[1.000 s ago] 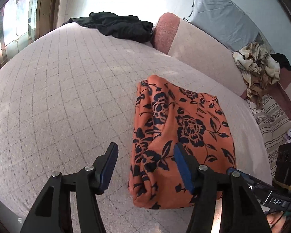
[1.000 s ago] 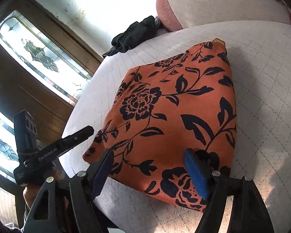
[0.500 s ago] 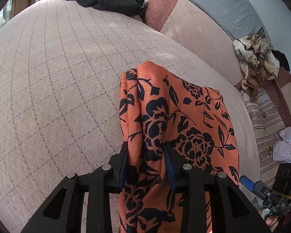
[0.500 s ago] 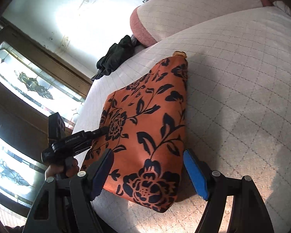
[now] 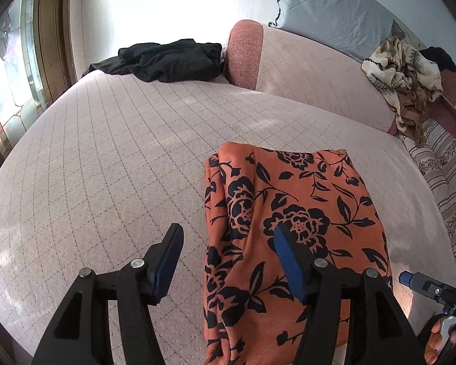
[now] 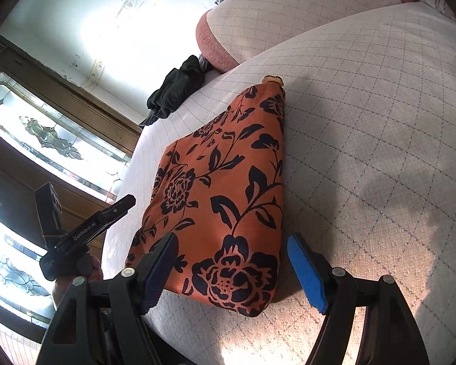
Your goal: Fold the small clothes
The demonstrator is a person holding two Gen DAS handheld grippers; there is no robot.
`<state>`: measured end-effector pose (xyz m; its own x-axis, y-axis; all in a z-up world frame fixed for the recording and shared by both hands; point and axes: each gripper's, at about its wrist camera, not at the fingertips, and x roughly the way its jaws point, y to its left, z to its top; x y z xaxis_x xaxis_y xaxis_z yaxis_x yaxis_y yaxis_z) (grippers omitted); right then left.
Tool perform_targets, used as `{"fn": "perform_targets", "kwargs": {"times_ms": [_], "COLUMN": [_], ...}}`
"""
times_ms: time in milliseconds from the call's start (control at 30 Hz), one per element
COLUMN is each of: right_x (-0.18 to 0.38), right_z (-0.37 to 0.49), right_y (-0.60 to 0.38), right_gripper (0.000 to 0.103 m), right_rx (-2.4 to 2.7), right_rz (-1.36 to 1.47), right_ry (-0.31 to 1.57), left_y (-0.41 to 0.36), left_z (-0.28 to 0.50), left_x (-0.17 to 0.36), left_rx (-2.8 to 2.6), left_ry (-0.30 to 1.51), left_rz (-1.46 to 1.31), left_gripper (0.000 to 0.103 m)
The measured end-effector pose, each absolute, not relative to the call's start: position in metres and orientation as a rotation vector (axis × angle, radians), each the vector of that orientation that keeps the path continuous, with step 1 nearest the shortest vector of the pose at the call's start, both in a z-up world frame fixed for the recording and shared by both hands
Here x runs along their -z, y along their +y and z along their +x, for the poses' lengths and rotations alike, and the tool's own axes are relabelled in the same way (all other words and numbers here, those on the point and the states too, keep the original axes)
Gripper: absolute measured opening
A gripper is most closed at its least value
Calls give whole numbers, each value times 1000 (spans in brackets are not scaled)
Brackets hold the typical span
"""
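An orange garment with black flowers [image 5: 295, 213] lies folded into a rough rectangle on the pink quilted bed [image 5: 121, 158]. My left gripper [image 5: 226, 245] is open and empty, just above the garment's near left edge. In the right wrist view the garment [image 6: 228, 188] lies flat near the bed's edge. My right gripper [image 6: 232, 257] is open and empty, its jaws standing either side of the garment's near corner. The left gripper's body [image 6: 85, 231] also shows at the left of that view.
A crumpled black garment [image 5: 167, 60] lies at the far end of the bed, next to a pink bolster [image 5: 304, 70]. A grey pillow [image 5: 334, 15] and a beige patterned cloth [image 5: 404, 76] lie behind it. A glazed wooden door [image 6: 45, 140] stands beside the bed.
My left gripper shut on the garment's left edge half a second ago, then let go and drew back; it is open again. My right gripper stayed open and shifted along the garment's near edge.
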<state>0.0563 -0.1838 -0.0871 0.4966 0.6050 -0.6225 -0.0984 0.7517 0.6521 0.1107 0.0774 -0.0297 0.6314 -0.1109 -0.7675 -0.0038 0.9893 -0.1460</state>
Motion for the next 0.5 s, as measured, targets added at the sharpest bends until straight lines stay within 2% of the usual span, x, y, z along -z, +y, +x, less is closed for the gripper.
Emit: {"fn": "perform_targets", "kwargs": {"times_ms": [233,500], "right_x": [88,102], "right_z": [59,110], "right_y": [-182,-190], "right_gripper": [77,77], "right_rx": [-452,-472], "right_rz": [611,692], "right_ry": [975,1014], "left_y": [77,98], "left_z": [108,132], "left_x": [29,60], "left_rx": [69,155], "left_ry": [886,967], "left_rz": [-129,-260], "left_gripper": [64,73]}}
